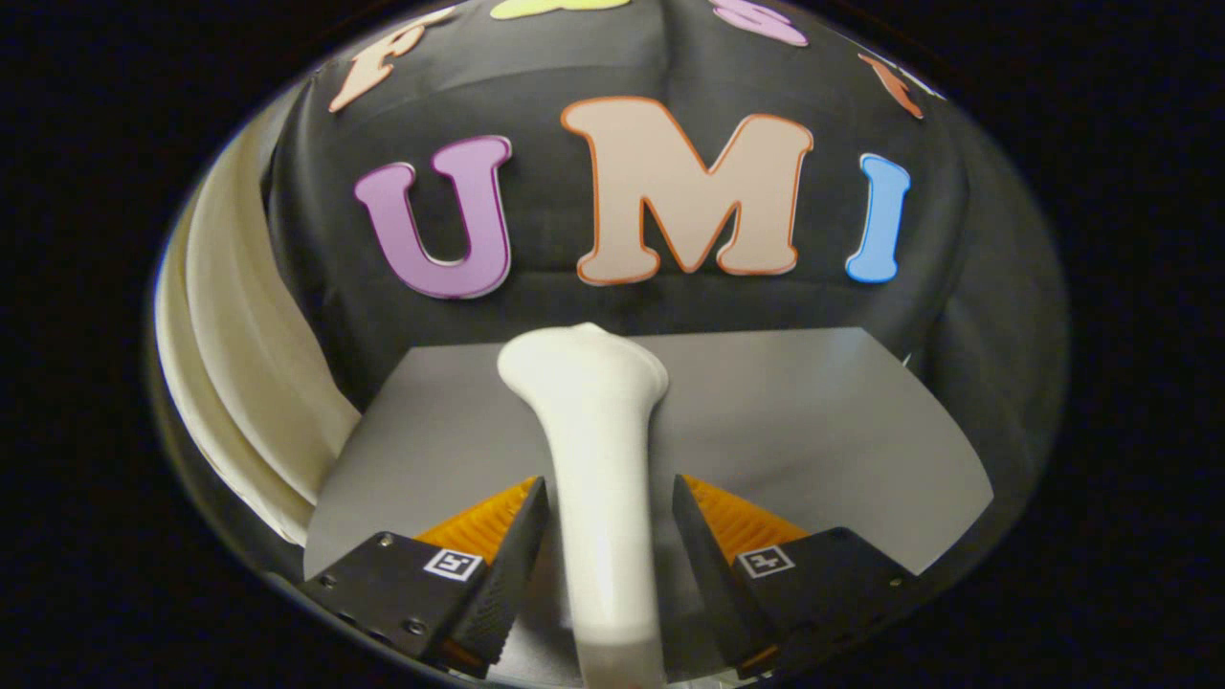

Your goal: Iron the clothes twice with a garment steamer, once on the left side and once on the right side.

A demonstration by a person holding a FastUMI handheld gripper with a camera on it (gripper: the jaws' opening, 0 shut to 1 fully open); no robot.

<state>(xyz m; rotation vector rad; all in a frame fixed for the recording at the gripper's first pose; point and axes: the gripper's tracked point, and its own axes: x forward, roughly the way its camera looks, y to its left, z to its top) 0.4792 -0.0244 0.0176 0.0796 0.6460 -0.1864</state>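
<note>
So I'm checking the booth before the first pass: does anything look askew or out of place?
Nothing stands out. The white garment steamer lies lengthwise between the tool fingers on the grey table; whether they press on it is unclear. The cream cloth hangs beside the table, intact.

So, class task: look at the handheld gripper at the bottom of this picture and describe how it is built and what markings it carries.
The gripper has two wedge-shaped fingers that taper forward, with ribbed inner pads. Each finger sits on a dark, boxy block; each block bears a small square black-and-white marker on top. Small screws dot the left block. No cables or sleeve can be seen.
</note>
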